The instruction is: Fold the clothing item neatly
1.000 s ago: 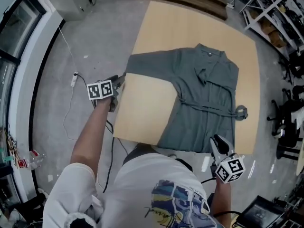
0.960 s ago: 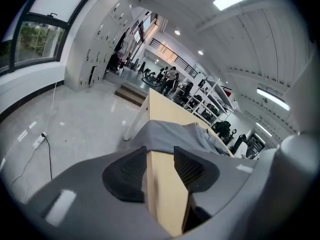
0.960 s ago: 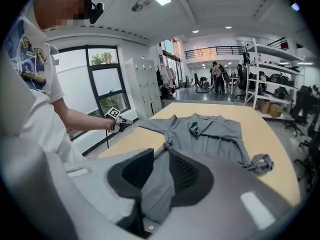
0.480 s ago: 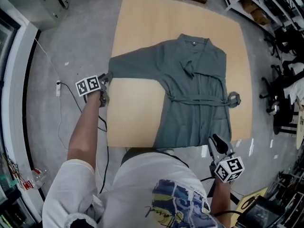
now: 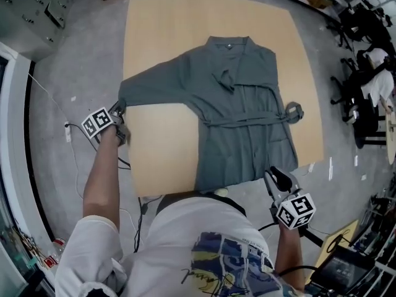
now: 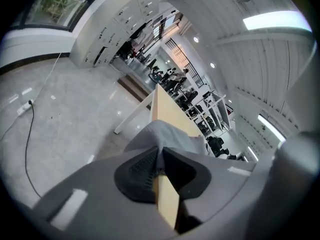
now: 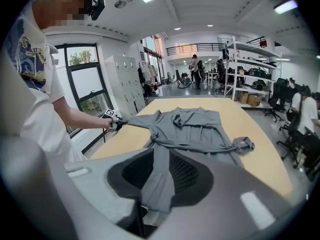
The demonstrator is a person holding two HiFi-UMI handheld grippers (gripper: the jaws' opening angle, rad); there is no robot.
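A pale wooden table stands on a grey floor. A white power strip with its cable lies on the floor left of the table. Office chairs crowd the right side. Shelves and white lockers line the room.

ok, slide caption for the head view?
Grey robe spread on wooden table: left hand-held gripper, jaws just closed, pinches the sleeve end; right hand-held gripper grips the hem.
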